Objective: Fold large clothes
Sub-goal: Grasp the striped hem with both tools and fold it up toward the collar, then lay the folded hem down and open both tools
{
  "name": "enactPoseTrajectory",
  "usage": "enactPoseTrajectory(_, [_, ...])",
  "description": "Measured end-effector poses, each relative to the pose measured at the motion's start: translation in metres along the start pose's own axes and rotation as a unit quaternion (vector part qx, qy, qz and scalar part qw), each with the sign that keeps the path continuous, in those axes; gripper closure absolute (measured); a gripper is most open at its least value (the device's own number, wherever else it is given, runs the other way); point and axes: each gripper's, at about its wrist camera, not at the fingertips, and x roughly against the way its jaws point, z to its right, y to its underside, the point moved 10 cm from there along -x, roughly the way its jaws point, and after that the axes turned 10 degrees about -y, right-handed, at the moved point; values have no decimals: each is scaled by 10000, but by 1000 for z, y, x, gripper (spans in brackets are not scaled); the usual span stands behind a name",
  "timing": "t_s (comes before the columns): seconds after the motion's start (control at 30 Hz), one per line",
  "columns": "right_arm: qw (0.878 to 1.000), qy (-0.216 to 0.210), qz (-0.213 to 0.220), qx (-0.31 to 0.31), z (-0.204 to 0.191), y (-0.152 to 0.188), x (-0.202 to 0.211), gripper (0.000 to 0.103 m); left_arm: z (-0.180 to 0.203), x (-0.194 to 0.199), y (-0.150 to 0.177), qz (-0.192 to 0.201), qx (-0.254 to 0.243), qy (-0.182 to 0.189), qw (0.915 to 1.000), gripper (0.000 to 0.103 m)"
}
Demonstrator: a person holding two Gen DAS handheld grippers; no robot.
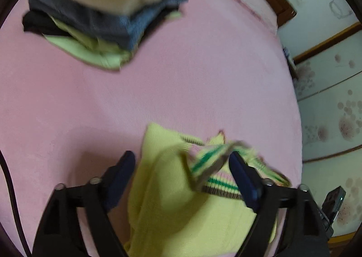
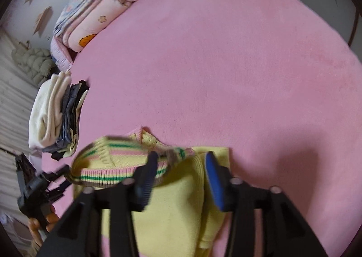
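Two cameras on this one, and the left wrist view goes first: the left gripper (image 1: 181, 162) has its jaws spread wide apart, gripping nothing, with the yellow sweater (image 1: 172, 207) lying between and beneath them at six o'clock on the pink bed (image 1: 181, 75). Its striped hem (image 1: 212, 166) curls up, blurred, just beside the right-hand finger (image 1: 242, 180). Up at eleven o'clock sits the folded stack (image 1: 99, 12), cream on top, grey-blue and black under it, well apart from the sweater. Over to the right wrist view now: the right gripper (image 2: 181, 166) is also open, blue pads apart, nothing pinched, hovering over the sweater at six o'clock. The striped hem bows out toward eight o'clock, and the stack stands at nine o'clock by the bed's edge. Pillows (image 2: 90, 14) lie at eleven o'clock, and the left gripper shows at eight o'clock in the person's hand (image 2: 45, 220). My read: the sweater is bunched, partway folded at best. To do this well, each gripper should take one hem corner cleanly, pinch a single layer edge, pull the cloth taut and flat, then carry the fold over evenly so the stripes line up.
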Motion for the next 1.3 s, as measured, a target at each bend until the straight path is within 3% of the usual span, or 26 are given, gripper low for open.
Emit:
enactPoseTrajectory(0.13, [9994,-135,54,305,-6,-2,8,52,2,13,-6,271,-301,129,9991,18])
enactPoseTrajectory(0.37, [9977,92,-216,634,1,-1,-20,52,15,-10,-8,462,-1518,-283,9869,19])
enactPoseTrajectory(0.43, [9977,104,-209,637,3,-3,-29,52,18,-24,-7,384,-1769,-408,9826,26])
enactPoseTrajectory(0.53, [9977,91,-219,636,5,-5,-41,52,29,-45,-8,183,-1834,-384,9821,45])
enactPoseTrajectory(0.6, [9972,130,-242,698,5,-5,-48,60,34,-53,-12,194,-1850,-376,9818,62])
enactPoseTrajectory(0.63, [9966,171,-305,752,6,-3,-51,75,37,-57,-16,189,-1860,-413,9815,70])
enactPoseTrajectory(0.67, [9957,259,-353,817,7,-1,-54,97,37,-61,-19,213,-1889,-599,9799,89])
enactPoseTrajectory(0.7, [9948,401,-302,886,9,-2,-53,96,36,-62,-21,245,-1919,-753,9782,91])
enactPoseTrajectory(0.8, [9928,711,26,960,15,-7,-41,97,30,-68,-22,424,-1983,-1118,9728,92])
enactPoseTrajectory(0.87, [9939,767,-106,779,27,0,-49,97,26,-76,-18,407,-1969,-1226,9719,92])
enactPoseTrajectory(1.07, [9944,836,-116,635,28,-3,-47,95,22,-72,-20,460,-1728,-1123,9774,89])
enactPoseTrajectory(1.13, [9947,839,-97,582,23,-4,-39,89,23,-62,-23,477,-1705,-1156,9774,80])
enactPoseTrajectory(1.2, [9935,975,-13,580,18,-7,-26,83,23,-49,-26,588,-1768,-1261,9744,56])
enactPoseTrajectory(1.27, [9927,964,158,705,4,-7,-11,79,25,-26,-28,849,-1832,-1391,9695,42])
enactPoseTrajectory(1.3, [9924,937,226,765,-4,-7,-6,79,32,-18,-25,982,-1843,-1377,9682,41])
